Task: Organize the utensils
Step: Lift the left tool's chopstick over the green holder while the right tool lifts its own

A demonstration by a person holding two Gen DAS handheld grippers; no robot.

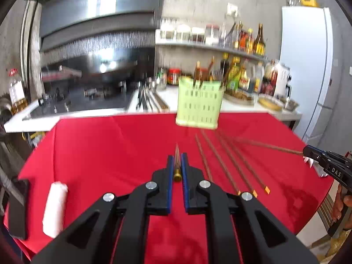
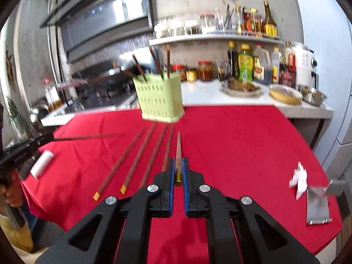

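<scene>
A green slotted utensil holder stands at the far edge of the red table and holds several chopsticks; it also shows in the right wrist view. Several brown chopsticks lie on the cloth in front of it, seen too in the right wrist view. My left gripper is shut on a chopstick pointing at the holder. My right gripper is shut on another chopstick. The right gripper shows at the right edge of the left wrist view, and the left gripper at the left edge of the right wrist view.
A white roll lies on the table's left side. A crumpled tissue and a metal stand lie on the right. Behind the table a counter carries bottles, jars and bowls; a stove is on the left.
</scene>
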